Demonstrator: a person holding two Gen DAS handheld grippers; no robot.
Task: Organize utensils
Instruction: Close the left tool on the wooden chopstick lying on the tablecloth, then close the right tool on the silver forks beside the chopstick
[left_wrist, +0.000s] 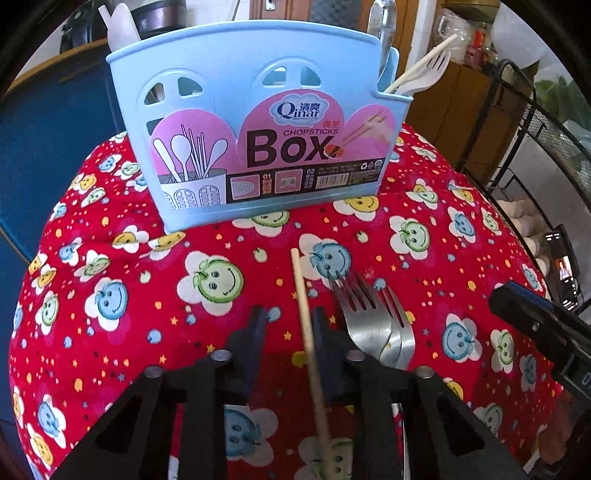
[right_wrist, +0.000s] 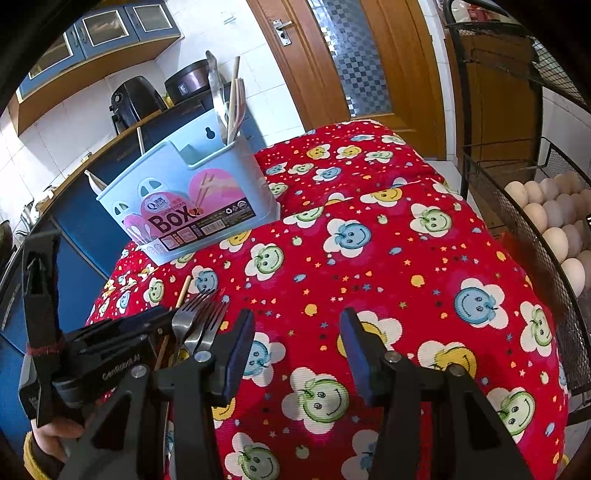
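A light blue chopsticks box (left_wrist: 258, 122) stands on the red patterned cloth (left_wrist: 424, 258); it also shows in the right wrist view (right_wrist: 192, 206). It holds a white spoon (left_wrist: 120, 26), a metal utensil (left_wrist: 382, 26), a chopstick and a white plastic fork (left_wrist: 430, 70). A wooden chopstick (left_wrist: 306, 325) lies on the cloth between the fingers of my left gripper (left_wrist: 288, 328), which is open around it. Two metal forks (left_wrist: 373, 317) lie just right of it, also in the right wrist view (right_wrist: 195, 314). My right gripper (right_wrist: 297, 332) is open and empty above the cloth.
A black wire rack (right_wrist: 517, 192) with eggs (right_wrist: 554, 221) stands at the right. Blue cabinets (left_wrist: 48, 147) lie behind and left of the table. A wooden door (right_wrist: 332, 55) is at the back. The right gripper's body (left_wrist: 535, 325) shows at the right in the left wrist view.
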